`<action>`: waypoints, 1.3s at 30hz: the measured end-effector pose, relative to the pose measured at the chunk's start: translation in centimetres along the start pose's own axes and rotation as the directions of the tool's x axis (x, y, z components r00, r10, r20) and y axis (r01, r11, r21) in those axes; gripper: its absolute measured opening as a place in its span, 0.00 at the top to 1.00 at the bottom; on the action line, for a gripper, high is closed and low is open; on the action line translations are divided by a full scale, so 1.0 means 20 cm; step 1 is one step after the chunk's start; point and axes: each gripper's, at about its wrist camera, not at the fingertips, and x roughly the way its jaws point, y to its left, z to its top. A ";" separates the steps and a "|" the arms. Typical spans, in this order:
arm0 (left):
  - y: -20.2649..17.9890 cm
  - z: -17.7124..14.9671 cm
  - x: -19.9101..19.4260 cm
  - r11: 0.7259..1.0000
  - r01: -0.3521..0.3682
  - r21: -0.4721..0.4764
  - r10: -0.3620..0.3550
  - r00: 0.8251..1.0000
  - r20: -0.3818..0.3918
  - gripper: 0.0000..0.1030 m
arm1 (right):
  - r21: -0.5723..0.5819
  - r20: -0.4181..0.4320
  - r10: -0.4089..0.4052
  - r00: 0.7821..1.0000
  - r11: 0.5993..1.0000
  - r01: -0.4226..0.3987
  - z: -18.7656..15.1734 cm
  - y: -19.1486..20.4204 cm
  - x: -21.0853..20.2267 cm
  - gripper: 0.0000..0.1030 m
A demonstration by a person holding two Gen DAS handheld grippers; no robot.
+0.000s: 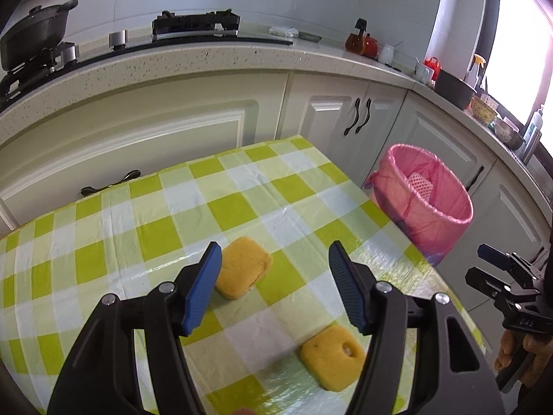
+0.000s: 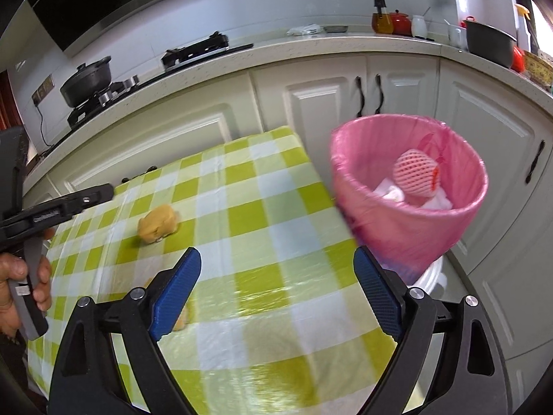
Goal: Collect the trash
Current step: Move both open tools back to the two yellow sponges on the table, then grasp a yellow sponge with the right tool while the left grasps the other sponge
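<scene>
Sponge (image 1: 243,267) just beyond left fingers (image 1: 204,287) | left gripper (image 1: 274,288) spread, empty

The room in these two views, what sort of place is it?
Most likely a home kitchen: a gas stove with a black pot on a speckled countertop, and white cabinets below.

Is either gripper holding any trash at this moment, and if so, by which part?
Nothing is held. The left gripper is open above the two yellow sponge-like pieces on the green checked tablecloth; the right gripper is open and empty.
</scene>
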 end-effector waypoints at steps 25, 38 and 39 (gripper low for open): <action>0.40 -0.13 0.24 0.995 0.099 -0.011 -0.100 0.994 -0.045 0.39 | -0.133 -0.214 -0.005 0.977 0.991 -0.024 -0.28 0.68 0.48 0.44; 0.23 -0.14 0.44 0.988 0.129 0.081 -0.119 0.986 -0.118 0.39 | -0.098 -0.167 -0.030 0.985 0.995 0.014 -0.17 0.44 0.44 0.51; 0.22 -0.13 0.45 0.988 0.124 0.089 -0.113 0.986 -0.123 0.39 | -0.095 -0.164 -0.034 0.986 0.995 0.018 -0.16 0.41 0.43 0.51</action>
